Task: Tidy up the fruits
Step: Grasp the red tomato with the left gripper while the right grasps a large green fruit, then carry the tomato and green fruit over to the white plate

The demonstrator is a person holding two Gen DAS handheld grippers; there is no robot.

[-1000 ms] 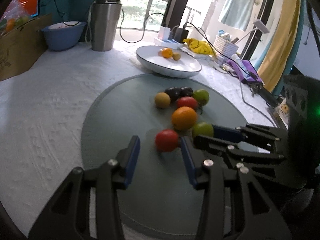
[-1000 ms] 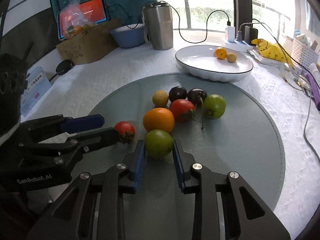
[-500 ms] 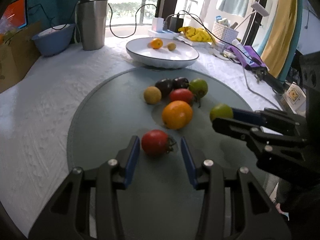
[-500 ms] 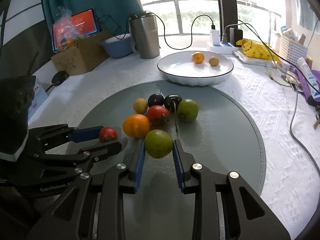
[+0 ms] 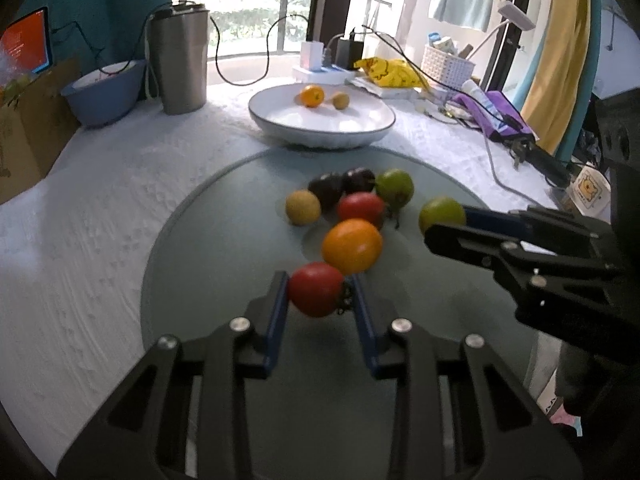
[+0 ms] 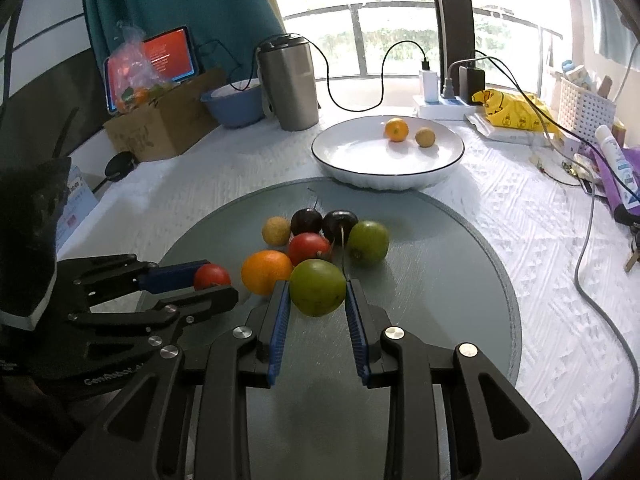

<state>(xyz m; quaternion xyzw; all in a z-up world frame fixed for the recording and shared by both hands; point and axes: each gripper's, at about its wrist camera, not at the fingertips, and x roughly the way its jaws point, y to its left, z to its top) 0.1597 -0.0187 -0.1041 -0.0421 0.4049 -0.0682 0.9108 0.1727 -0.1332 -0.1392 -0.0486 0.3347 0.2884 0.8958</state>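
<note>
**Two Fruits Gripped; Plate Lying Straight Ahead of Both Grippers**

A red tomato (image 5: 316,289) is being held between the blue pads of the left gripper (image 5: 320,292), with both pads pressed against its sides. A green fruit (image 6: 317,287) is being clamped in the same manner by the right gripper (image 6: 316,294). Both fruits are judged to be lifted clear of the grey round mat (image 6: 460,320), since a shadow is being cast on the mat beneath each.

The deciding relation is being set by the white plate (image 6: 348,160), which is positioned beyond the far edge of the mat, directly forward along the finger axis of each gripper. An orange (image 6: 396,129) and a small yellow fruit (image 6: 424,137) are already being contained in it. The remaining cluster (image 6: 320,240) of fruits is lying on the mat between the grippers and the plate, so any forward travel is being obstructed at mat level and is judged to call for height.

In the right wrist view the plate is being seen slightly right of centre; in the left wrist view it is being seen near centre. Neither gripper is being shown as clearly nearer. The two grippers are being held side by side, near each other, so sequential delivery is judged safer.
</note>
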